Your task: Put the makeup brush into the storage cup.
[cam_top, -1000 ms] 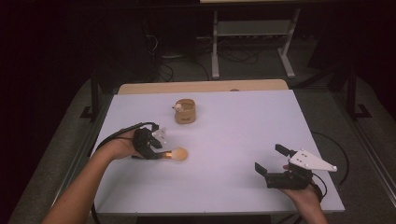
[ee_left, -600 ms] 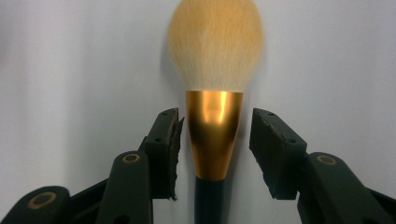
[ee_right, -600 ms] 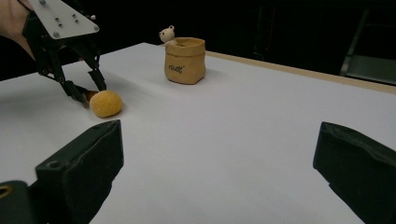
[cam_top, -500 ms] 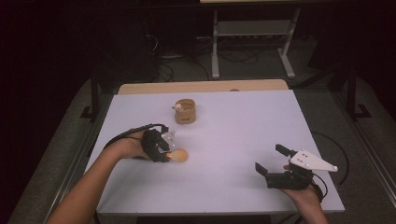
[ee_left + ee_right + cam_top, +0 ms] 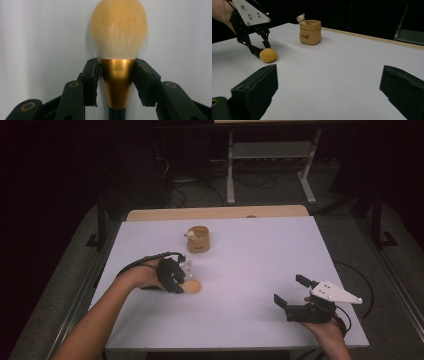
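Lifting the makeup brush (image 5: 117,75) cleanly is, by my reading, the step in hand, and it depends on a firm, centred grip. Nearest the person, well to the near right of the pouch (image 5: 198,240), the right gripper (image 5: 290,289) rests on the white table (image 5: 260,260) with its jaws wide apart and nothing between them. It is best left parked there. Near and slightly left of the pouch, the left gripper (image 5: 184,283) has just been closing its jaws on the brush, which lies flat on the table with its fluffy orange head pointing away from the hand. The pads (image 5: 93,75) clamp the gold ferrule at its wide end. Because the ferrule tapers toward the dark handle, contact looks thin lower down, so I would squeeze a little more and raise it slowly, keeping it level, so it does not pivot or slip. Bringing it to the pouch seems the likely aim, so the bristles should stay clear of the rim. Farthest off, the tan pouch stands upright with a small bear figure (image 5: 300,18) at its edge. It carries a short dark script on its front, too small to read.
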`<state>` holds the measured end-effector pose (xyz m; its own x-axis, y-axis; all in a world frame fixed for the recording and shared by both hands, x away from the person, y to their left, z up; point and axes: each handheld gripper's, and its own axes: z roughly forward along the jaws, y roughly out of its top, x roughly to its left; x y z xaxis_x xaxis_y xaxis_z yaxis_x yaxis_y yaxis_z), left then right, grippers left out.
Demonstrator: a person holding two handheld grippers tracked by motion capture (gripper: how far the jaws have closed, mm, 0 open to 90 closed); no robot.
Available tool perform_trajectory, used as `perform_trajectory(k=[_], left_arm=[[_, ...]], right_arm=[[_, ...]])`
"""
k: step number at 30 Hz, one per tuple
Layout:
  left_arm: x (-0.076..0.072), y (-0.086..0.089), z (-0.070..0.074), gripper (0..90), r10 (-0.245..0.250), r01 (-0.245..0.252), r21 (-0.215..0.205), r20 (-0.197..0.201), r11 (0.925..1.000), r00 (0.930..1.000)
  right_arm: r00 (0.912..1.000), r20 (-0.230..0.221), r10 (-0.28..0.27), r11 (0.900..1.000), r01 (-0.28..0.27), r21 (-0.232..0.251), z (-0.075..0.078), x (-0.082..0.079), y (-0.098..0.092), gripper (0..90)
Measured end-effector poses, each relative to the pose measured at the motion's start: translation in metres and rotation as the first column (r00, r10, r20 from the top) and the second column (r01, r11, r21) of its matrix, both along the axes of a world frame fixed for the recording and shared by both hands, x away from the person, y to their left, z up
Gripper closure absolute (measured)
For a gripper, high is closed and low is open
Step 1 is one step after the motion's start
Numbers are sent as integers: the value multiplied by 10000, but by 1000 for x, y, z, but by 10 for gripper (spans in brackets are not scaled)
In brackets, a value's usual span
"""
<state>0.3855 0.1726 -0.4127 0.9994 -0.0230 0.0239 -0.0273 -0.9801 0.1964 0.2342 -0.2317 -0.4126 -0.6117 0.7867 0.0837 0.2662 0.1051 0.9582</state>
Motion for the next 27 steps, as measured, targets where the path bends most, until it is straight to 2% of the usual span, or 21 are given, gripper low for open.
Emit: perform_trajectory(k=[8,12,27], left_arm=[[2,-1,-1,594,-58,61,127,-236,9999,9997],[3,0,-1,608,-4,5,31,-359,10000,9994],[1,-1,-1,620,-75,77,106,-209,9999,9998]], right_arm=[[10000,27,5,10000,-5,6,0,0,0,13],[10000,26,13,10000,-12,-13,0,1,0,12],[10000,23,12,10000,-12,-16,0,0,0,13]])
